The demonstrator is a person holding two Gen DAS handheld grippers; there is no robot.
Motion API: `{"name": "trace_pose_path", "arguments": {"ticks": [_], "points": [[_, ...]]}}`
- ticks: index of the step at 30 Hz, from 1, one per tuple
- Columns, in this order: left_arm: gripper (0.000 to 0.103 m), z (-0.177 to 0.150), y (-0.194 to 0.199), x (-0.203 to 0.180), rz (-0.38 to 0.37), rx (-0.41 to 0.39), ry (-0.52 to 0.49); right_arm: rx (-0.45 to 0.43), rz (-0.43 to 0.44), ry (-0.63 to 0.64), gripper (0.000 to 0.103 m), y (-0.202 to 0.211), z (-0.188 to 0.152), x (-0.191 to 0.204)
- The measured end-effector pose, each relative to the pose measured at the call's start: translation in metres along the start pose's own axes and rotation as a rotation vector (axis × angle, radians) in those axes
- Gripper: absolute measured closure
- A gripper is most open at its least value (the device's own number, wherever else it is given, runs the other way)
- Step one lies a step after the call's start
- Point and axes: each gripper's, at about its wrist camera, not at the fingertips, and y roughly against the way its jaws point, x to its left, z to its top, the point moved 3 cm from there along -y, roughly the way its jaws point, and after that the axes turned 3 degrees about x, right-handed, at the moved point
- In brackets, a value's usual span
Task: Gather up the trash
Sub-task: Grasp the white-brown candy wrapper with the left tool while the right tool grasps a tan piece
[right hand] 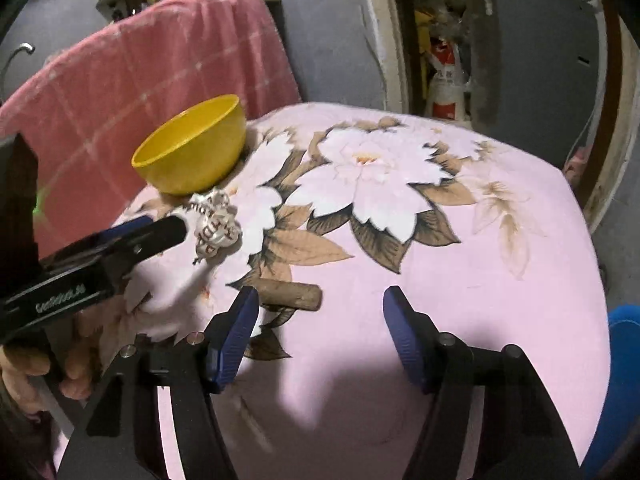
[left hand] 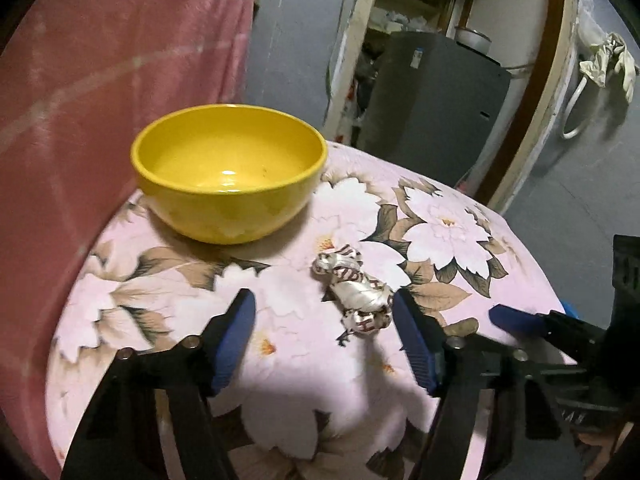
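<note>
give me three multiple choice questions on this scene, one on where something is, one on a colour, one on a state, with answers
1. Where does the crumpled wrapper lie?
A. inside the bowl
B. on the floral cloth, near side of the bowl
C. on the pink towel

2. What colour is the bowl?
A. yellow
B. green
C. white

3. How does the right gripper stand?
A. shut on the wrapper
B. shut on the brown stick
C. open, holding nothing

Answers:
1. B: the wrapper rests on the floral cloth, just in front of the bowl, whose inside shows bare.
2. A: bowl is yellow inside and out in both views.
3. C: its blue pads stand apart over the cloth, and the brown stick lies by its left pad, not clamped.
</note>
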Motion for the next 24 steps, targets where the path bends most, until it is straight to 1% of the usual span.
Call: {"name": "trace_pose_path", "arguments": {"ticks": [3, 5, 8, 10, 12, 13, 14, 15, 19, 24], "points": [[0.051, 0.004, -0.008, 0.000, -0.019, 0.027, 0.013, 0.028, 0.000, 0.021, 0.039, -0.006, 0.002, 0.007], [0.053, 0.004, -0.013, -0.002, -0.051, 0.044, 0.013, 0.046, -0.014, 0.041, 0.039, -0.009, 0.003, 0.012], [0.062, 0.005, -0.019, -0.003, -0.094, 0.068, 0.017, 0.058, -0.023, 0.065, 0.040, -0.012, 0.003, 0.017], [0.066, 0.007, -0.021, -0.003, -0.111, 0.069, 0.024, 0.063, -0.031, 0.079, 0.047, -0.014, 0.003, 0.019], [0.073, 0.007, -0.022, -0.006, -0.122, 0.068, 0.017, 0.066, -0.039, 0.089, 0.059, -0.014, 0.002, 0.021], [0.076, 0.007, -0.021, -0.007, -0.129, 0.069, 0.008, 0.066, -0.039, 0.090, 0.061, -0.014, 0.003, 0.021], [0.081, 0.007, -0.022, -0.010, -0.136, 0.070, -0.001, 0.063, -0.035, 0.090, 0.066, -0.013, 0.002, 0.021], [0.084, 0.007, -0.022, -0.011, -0.137, 0.070, -0.007, 0.062, -0.030, 0.089, 0.067, -0.014, 0.003, 0.020], [0.088, 0.007, -0.022, -0.013, -0.128, 0.062, -0.015, 0.060, -0.020, 0.081, 0.068, -0.013, 0.003, 0.018], [0.097, 0.004, -0.020, -0.015, -0.124, 0.041, -0.025, 0.035, -0.012, 0.064, 0.068, -0.009, 0.000, 0.018]]}}
